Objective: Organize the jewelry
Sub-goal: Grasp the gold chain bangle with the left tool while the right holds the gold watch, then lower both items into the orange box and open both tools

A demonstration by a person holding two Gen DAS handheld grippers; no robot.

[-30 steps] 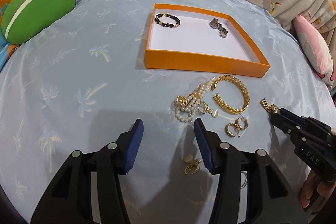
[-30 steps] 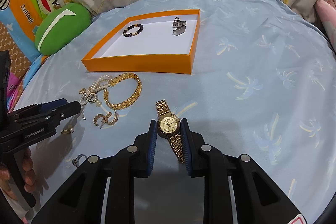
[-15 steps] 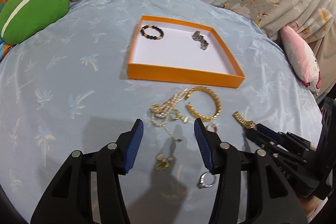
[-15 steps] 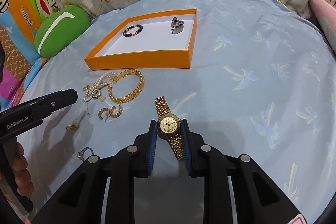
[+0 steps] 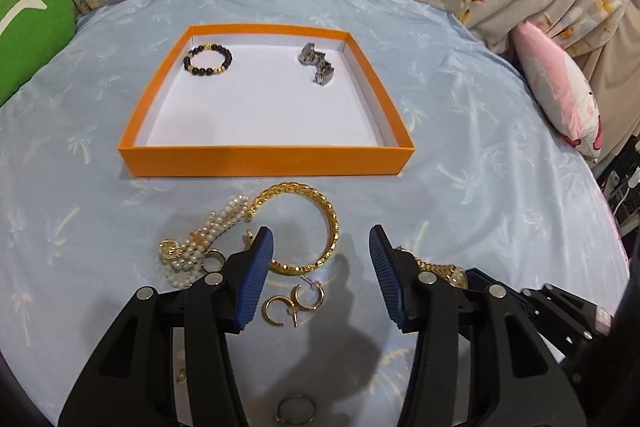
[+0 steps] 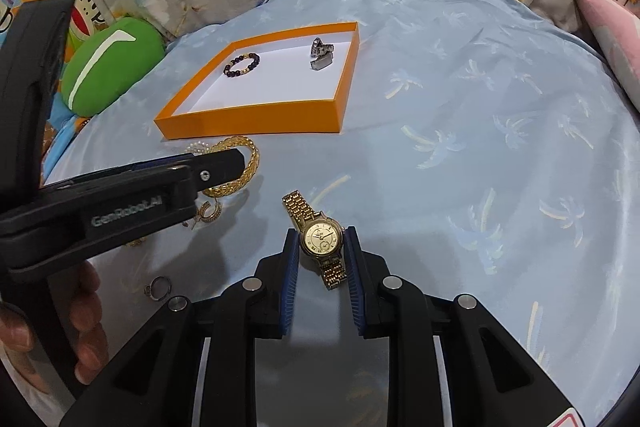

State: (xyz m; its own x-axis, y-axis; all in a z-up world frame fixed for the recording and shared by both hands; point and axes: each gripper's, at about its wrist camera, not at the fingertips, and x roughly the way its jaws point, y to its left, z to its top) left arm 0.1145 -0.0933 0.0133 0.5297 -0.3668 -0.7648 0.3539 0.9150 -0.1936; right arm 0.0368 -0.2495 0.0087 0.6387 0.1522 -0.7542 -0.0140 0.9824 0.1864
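An orange tray (image 5: 264, 155) (image 6: 256, 117) holds a dark bead bracelet (image 5: 207, 59) and a silver piece (image 5: 318, 67). In front of it lie a gold bangle (image 5: 320, 227), a pearl bracelet (image 5: 200, 247), gold hoop earrings (image 5: 294, 301) and a ring (image 5: 296, 409). My left gripper (image 5: 320, 267) is open above the bangle and earrings. My right gripper (image 6: 322, 247) is shut on a gold watch (image 6: 320, 235), held above the cloth; the watch shows partly in the left wrist view (image 5: 440, 269).
A light blue cloth (image 6: 480, 147) covers the round surface. A green cushion (image 6: 108, 63) lies far left, a pink pillow (image 5: 556, 87) at right, floral fabric behind. The left gripper body (image 6: 120, 203) fills the left of the right wrist view.
My left gripper has moved right and forward, now over the bangle and earrings, close beside the right gripper. The right gripper still holds the watch.
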